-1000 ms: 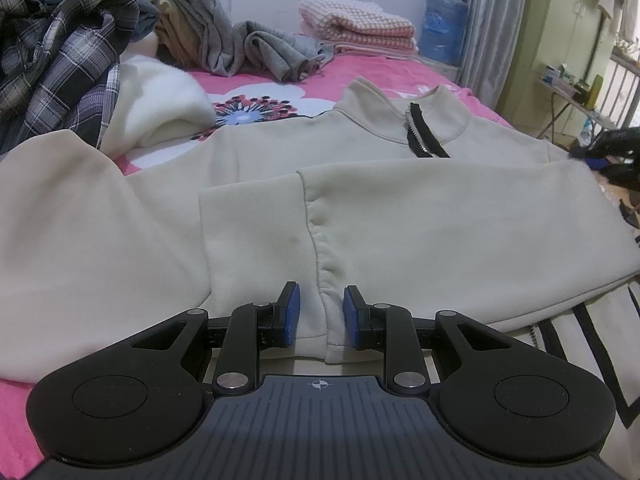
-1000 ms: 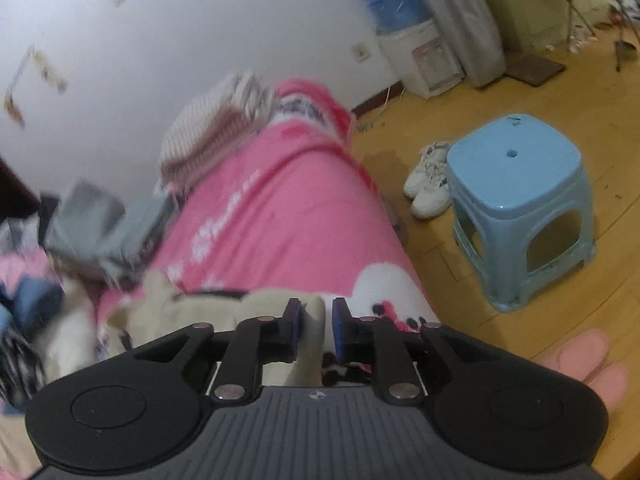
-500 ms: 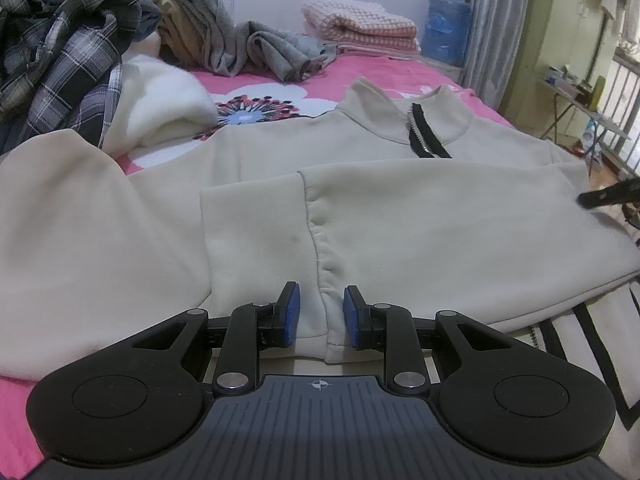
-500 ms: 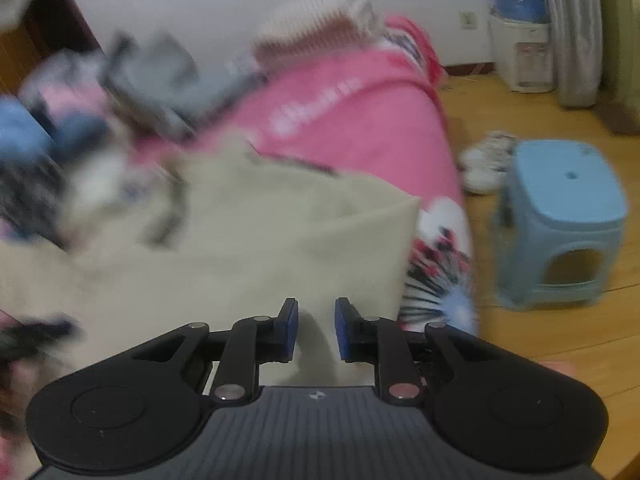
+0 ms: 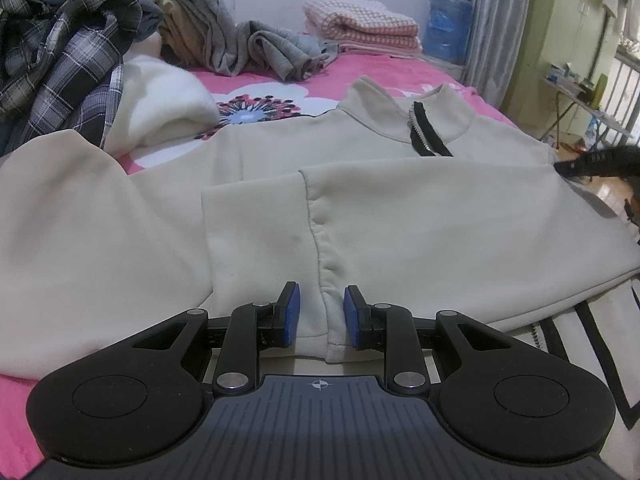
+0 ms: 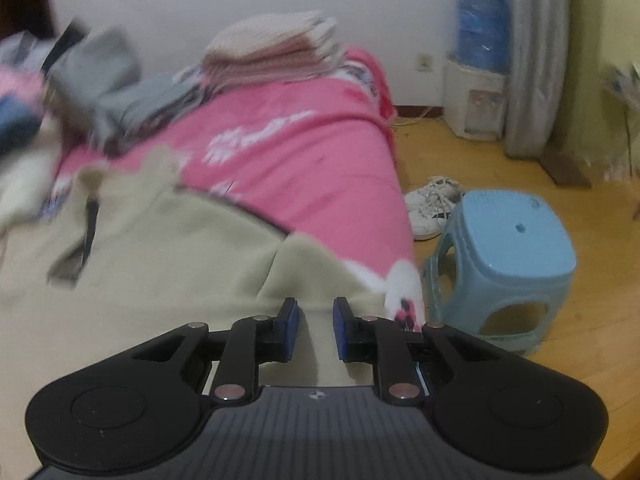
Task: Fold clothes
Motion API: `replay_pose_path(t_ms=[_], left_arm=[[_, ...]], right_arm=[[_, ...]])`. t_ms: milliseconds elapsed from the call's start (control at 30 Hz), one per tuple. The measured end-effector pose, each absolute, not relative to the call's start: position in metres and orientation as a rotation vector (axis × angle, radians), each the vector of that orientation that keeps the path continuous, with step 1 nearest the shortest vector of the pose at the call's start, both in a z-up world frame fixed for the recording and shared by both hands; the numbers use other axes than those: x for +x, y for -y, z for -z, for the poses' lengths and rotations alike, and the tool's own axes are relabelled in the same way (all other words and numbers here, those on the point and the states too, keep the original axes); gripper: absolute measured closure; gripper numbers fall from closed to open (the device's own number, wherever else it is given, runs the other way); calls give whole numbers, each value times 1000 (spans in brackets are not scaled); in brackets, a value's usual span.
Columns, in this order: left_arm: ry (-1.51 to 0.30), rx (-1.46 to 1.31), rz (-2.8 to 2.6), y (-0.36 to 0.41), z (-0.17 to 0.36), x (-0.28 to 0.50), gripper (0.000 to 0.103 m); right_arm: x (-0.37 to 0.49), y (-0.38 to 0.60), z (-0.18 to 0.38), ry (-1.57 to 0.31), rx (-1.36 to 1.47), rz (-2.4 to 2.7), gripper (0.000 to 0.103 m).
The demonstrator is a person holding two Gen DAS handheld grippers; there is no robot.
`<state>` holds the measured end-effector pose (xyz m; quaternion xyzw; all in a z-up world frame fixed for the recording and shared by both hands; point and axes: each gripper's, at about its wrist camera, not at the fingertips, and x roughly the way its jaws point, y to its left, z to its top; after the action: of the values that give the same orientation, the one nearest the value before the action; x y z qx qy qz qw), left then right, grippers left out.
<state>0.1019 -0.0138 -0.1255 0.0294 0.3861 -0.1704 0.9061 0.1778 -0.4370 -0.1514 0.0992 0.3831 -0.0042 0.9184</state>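
The bed (image 5: pixel 384 70) is lying ahead of both sets of fingers, with the sweater (image 5: pixel 420 216) spreading flat across it, one sleeve folded over the front. The stool (image 6: pixel 506 256) is standing right of the right fingers. The left gripper (image 5: pixel 318 310) is sitting over the sleeve's cuff seam, fingers narrowly apart, cloth between them, pads not visibly pressing. The right gripper (image 6: pixel 314 326) is hovering over the sweater's edge, fingers likewise slightly apart.
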Motion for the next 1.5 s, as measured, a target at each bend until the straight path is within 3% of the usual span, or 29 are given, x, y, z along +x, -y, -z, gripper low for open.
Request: replay_pose_path(t_ms=[167, 400, 500, 733, 800, 1033, 1167, 1367, 1500], left_arm=[[-805, 58, 359, 13, 125, 104, 78], [-810, 47, 366, 11, 125, 105, 78], [-818, 39, 361, 12, 124, 106, 78], [-833, 30, 352, 11, 122, 107, 77], [-834, 34, 354, 11, 123, 107, 77], [-836, 33, 352, 11, 123, 108, 77], [-828, 33, 352, 12, 124, 106, 77], [-830, 23, 354, 9, 123, 106, 76], [-824, 15, 350, 9, 124, 105, 76]], right_arm=[[160, 461, 123, -716, 319, 97, 82], [68, 458, 36, -601, 528, -120, 81], [42, 448, 23, -645, 555, -178, 81], [47, 390, 115, -950, 132, -110, 83], [44, 380, 139, -943, 67, -111, 85], [30, 358, 118, -874, 5, -85, 84], [28, 343, 141, -902, -149, -87, 85], [44, 330, 108, -794, -164, -46, 85], [62, 343, 139, -878, -146, -26, 85]])
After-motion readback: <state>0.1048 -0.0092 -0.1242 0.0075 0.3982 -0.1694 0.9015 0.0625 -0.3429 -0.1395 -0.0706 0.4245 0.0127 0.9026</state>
